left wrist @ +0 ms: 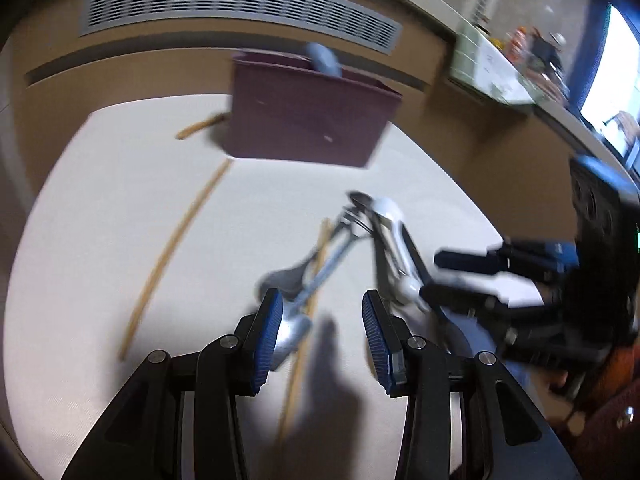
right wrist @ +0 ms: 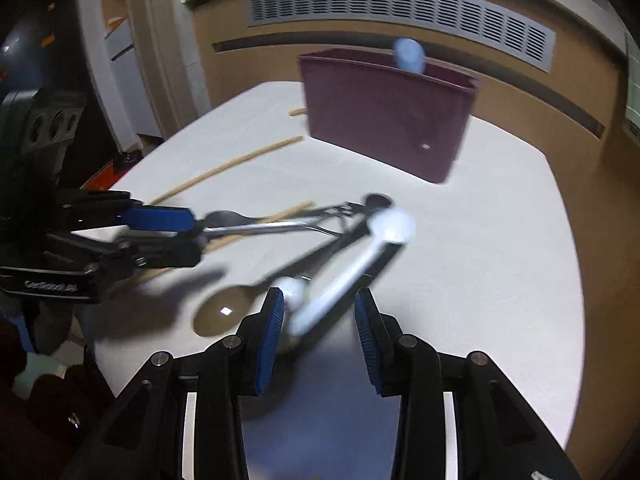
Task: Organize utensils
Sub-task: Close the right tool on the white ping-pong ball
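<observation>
A maroon bin (left wrist: pixel 308 120) stands at the back of the white table, with a pale blue utensil (left wrist: pixel 326 60) sticking out; it also shows in the right wrist view (right wrist: pixel 384 112). A heap of metal spoons (left wrist: pixel 296 276), a fork (right wrist: pixel 340 212) and white spoons (right wrist: pixel 348 268) lies mid-table. My left gripper (left wrist: pixel 320 340) is open just above a metal spoon's bowl. My right gripper (right wrist: pixel 320 332) is open around a white spoon's handle end. A brown spoon (right wrist: pixel 224 312) lies beside it.
Wooden chopsticks (left wrist: pixel 176 248) lie on the table's left half, one (left wrist: pixel 200 126) beside the bin. A beige wall unit with a vent grille (left wrist: pixel 240 12) stands behind the table. The table's right edge (right wrist: pixel 568 280) is near.
</observation>
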Demonstrator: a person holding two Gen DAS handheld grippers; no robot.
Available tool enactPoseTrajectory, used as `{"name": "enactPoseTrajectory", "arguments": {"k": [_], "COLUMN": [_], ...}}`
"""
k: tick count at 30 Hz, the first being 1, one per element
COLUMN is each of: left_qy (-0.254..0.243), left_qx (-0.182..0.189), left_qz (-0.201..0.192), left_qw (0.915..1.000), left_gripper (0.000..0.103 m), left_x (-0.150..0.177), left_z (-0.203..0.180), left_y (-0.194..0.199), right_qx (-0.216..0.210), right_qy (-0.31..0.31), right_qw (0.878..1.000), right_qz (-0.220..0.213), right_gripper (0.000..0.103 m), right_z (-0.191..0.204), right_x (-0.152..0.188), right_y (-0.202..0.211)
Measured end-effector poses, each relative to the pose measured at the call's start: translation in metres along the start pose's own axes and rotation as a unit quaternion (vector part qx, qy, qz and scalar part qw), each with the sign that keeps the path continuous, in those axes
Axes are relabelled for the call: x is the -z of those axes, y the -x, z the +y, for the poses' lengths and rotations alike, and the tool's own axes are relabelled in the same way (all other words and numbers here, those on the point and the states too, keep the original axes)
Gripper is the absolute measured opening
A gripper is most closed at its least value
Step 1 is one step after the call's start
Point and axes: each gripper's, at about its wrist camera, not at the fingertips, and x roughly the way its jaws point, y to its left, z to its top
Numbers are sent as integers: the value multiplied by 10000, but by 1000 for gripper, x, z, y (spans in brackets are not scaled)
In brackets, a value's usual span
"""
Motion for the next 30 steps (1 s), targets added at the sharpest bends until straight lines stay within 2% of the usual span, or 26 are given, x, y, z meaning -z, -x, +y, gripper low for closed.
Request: {"name": "enactPoseTrajectory", "arguments": {"k": [4, 8, 11, 14, 16, 21, 24, 27, 28, 30], "left_qy": [66, 238, 319, 378, 544, 978, 1109, 959, 806, 482], "left_qx": [-465, -626, -700, -744, -813, -1142, -952, -364, -371, -662], "left_qz": [-223, -245, -210, -178, -136, 120, 309, 593, 665, 707], "left_qw": [9986, 9975, 9968, 9964, 9951, 9886, 9888, 9930, 9938, 9941], "left_gripper": [43, 43, 43, 43, 43, 42, 42, 42, 42, 42], "left_x": [0, 2, 0, -6, -11, -20, -23, -26, -29, -39], "left_z": [10, 25, 32, 38, 49, 77, 77, 65, 58, 51], "left_y": [12, 14, 9, 5, 0, -14, -21, -31, -36, -46], "right_qx": [300, 393, 327, 538, 570, 443, 407, 418, 403, 349], "right_qy": [215, 220, 32, -111, -196, -508, -656, -784, -817, -876], "right_qw": [9991, 9988, 9992, 9945, 9915, 9869, 9864, 9862, 9866, 9871], "right_qz": [195, 196, -240, -892, -1156, -1464, -1449, -1396, -1351, -1298], "right_gripper": [28, 19, 19, 19, 19, 19, 19, 19, 19, 19], "right_z": [16, 11, -4, -21, -29, -51, -59, -62, -64, -67], "right_x": [-5, -4, -14, -34, -46, -64, -63, -58, -58, -56], "right_y": [-22, -22, 1, 36, 53, 70, 70, 69, 67, 64]}}
